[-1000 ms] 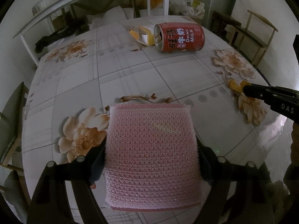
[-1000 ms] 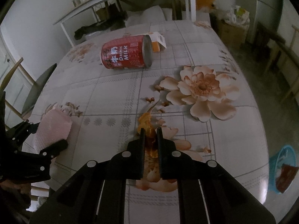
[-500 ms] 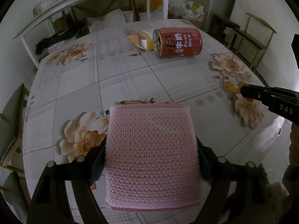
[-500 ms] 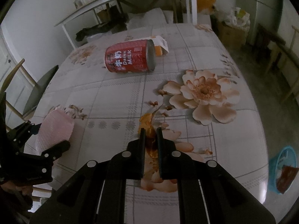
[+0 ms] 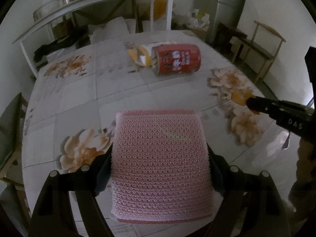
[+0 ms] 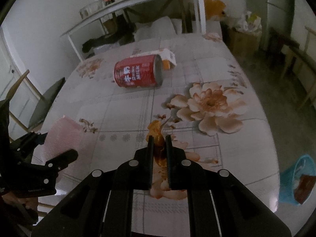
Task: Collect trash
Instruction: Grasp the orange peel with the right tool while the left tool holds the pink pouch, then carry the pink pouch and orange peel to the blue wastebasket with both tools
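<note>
My left gripper point(image 5: 160, 158) is shut on a pink mesh sponge point(image 5: 161, 164) and holds it over the near part of the floral table point(image 5: 79, 102); it also shows in the right wrist view point(image 6: 61, 136). My right gripper point(image 6: 159, 138) is shut on an orange peel point(image 6: 156, 133), seen in the left wrist view point(image 5: 240, 96) at its tip. A red milk can point(image 6: 138, 73) lies on its side at the table's far middle point(image 5: 177, 61). A torn white and orange carton point(image 6: 167, 58) lies right behind the can.
A blue bin point(image 6: 298, 179) with trash stands on the floor to the right of the table. A white shelf point(image 6: 138, 2) with jars stands behind the table. Wooden chairs point(image 5: 262, 45) stand at the right, another chair point(image 6: 37, 96) at the left.
Both grippers have risen and drawn back from the table. The peel has come up off the cloth with the right gripper. The can and carton stay put.
</note>
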A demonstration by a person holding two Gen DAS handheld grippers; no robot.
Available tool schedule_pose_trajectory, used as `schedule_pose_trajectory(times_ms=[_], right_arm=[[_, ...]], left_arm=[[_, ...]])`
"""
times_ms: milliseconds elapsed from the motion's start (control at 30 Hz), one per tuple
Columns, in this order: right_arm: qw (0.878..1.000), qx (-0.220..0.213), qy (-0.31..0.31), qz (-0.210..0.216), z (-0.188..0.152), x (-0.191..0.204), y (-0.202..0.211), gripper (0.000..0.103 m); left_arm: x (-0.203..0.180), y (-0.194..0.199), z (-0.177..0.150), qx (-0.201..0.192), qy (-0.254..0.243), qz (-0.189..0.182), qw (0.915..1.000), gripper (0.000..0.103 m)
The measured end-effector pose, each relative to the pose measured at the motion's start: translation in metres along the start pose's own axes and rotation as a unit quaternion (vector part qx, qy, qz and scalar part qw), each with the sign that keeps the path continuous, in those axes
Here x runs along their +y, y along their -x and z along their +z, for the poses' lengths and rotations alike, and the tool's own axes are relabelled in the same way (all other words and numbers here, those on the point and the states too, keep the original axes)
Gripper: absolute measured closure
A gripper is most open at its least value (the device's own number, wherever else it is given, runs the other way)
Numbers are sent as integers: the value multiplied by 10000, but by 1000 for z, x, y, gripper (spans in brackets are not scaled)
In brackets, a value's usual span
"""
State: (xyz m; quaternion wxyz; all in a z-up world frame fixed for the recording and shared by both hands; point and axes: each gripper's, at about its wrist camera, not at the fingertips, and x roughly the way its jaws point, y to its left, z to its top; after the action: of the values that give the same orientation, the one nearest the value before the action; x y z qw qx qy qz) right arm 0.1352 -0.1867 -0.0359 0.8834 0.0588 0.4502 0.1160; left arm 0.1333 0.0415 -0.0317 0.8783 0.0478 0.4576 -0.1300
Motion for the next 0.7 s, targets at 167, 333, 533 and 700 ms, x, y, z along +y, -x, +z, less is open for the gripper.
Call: schedule_pose_trajectory(times_ms=[167, 333, 533, 700], right_arm=[[9995, -249, -212, -7, -3, -18, 20, 93], [9966, -528, -635, 17, -12, -51, 43, 93], [9883, -909, -1220, -147, -31, -98, 74, 93], [9711, -1234, -1967, -550, -64, -162, 107, 93]], left_arm=[[-18, 7, 17, -183, -123, -298, 9993, 23], [-52, 10, 40, -320, -408, -674, 9964, 23], [-114, 4, 68, -334, -842, -1171, 9890, 23], [-185, -11, 89, -79, -1208, -1765, 9768, 23]])
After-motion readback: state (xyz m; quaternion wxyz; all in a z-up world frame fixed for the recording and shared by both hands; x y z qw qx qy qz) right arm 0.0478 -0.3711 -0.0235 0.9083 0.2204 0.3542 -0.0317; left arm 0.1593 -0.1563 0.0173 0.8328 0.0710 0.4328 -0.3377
